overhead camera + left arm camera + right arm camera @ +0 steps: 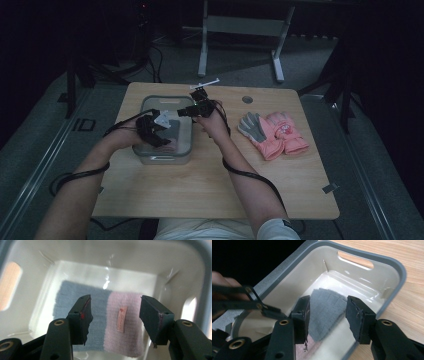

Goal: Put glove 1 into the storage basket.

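Left fingers [115, 315] spread wide, gripping nothing, poised over a grey-and-pink knitted cloth [100, 322] lying flat on the bin [150, 102] floor. Right fingers [327, 317] likewise parted and empty, above the bin's rim. Pink gloves [275, 132] well apart on the desk [200, 190].

Dim room, light falling mostly on the light wooden table [210, 195] under the left gripper [159, 131]. Grey carpeted floor [35, 150] spreads left of and beyond that claw, cables trailing over it. Farther off past the claw, a white metal desk frame [240, 35] stands against black darkness.
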`<action>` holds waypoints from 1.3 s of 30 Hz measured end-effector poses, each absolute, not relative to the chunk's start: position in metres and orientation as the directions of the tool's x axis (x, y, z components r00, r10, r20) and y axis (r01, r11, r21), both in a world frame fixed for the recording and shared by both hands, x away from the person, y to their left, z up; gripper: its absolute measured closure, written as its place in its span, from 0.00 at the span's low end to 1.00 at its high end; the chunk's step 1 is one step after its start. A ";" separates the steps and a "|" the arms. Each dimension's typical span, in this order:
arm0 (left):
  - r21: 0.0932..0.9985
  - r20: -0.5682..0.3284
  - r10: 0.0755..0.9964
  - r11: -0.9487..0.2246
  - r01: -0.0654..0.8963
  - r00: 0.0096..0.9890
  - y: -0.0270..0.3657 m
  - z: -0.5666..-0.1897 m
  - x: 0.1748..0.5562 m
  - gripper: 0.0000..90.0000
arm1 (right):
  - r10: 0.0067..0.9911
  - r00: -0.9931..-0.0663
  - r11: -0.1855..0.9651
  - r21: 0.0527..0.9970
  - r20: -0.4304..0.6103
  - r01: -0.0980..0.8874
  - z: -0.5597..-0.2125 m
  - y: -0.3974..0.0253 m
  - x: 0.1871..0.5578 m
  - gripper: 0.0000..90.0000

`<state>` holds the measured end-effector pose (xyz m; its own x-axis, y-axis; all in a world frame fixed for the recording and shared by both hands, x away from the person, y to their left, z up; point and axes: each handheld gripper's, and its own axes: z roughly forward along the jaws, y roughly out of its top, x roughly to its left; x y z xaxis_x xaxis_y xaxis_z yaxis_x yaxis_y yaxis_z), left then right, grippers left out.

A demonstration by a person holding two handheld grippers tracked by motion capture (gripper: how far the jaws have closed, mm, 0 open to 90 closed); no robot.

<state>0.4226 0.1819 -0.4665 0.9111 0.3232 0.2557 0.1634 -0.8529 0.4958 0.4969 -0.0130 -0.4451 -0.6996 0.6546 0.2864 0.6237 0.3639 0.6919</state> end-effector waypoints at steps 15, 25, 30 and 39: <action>0.579 0.178 0.342 -0.794 0.183 0.923 0.160 -0.448 0.404 0.48 | 0.638 -0.732 0.400 0.711 0.237 0.579 -0.443 -0.063 0.467 0.54; 0.573 0.136 0.347 -0.791 0.212 0.928 0.117 -0.451 0.387 0.48 | 0.619 -0.756 0.389 0.753 0.214 0.531 -0.445 -0.100 0.447 0.20; 0.599 0.115 0.323 -0.777 0.194 0.939 0.102 -0.453 0.381 0.46 | 0.625 -0.763 0.394 0.778 0.163 0.489 -0.446 -0.118 0.444 0.17; 0.639 0.090 0.312 -0.747 0.185 0.946 0.076 -0.458 0.367 0.25 | 0.628 -0.767 0.375 0.812 0.134 0.448 -0.445 -0.158 0.440 0.17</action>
<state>0.3671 0.0759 -0.4578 0.9459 0.3118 0.0899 0.1854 -0.7468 0.6387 0.4400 -0.1576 -0.4450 -0.7669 0.6276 0.1338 0.4482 0.3746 0.8116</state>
